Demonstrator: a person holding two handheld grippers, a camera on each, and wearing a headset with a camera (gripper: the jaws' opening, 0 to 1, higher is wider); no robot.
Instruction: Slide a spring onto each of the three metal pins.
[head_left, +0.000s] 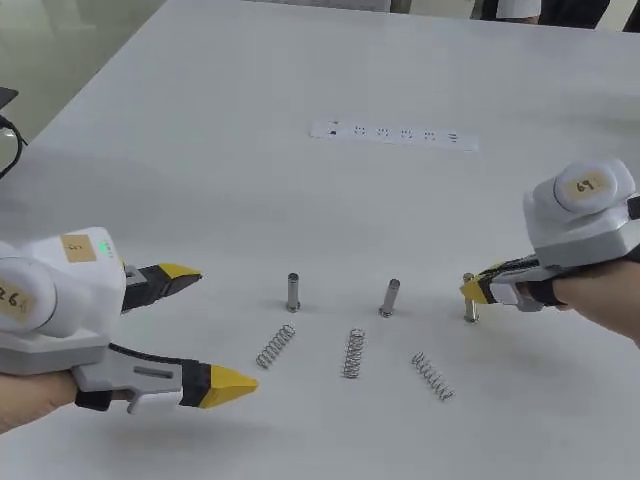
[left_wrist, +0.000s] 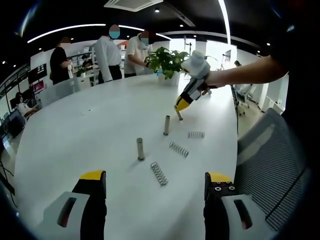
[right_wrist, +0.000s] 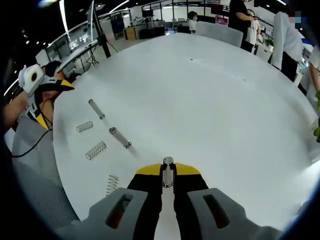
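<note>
Three smooth, slim metal pins stand in a row on a matte white table. Three coiled wire springs lie loose just nearer. The right gripper is clamped on the right pin. The left gripper hangs wide open and empty at near left. A slick pin could topple or slip from the hard jaws, and a light spring could roll away.

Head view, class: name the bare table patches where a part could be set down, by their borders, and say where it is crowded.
Free: the stretch of table between the power strip and the pins; the near edge below the springs. Crowded: the band of three pins and three springs between left gripper and right gripper, which grips the right pin.
</note>
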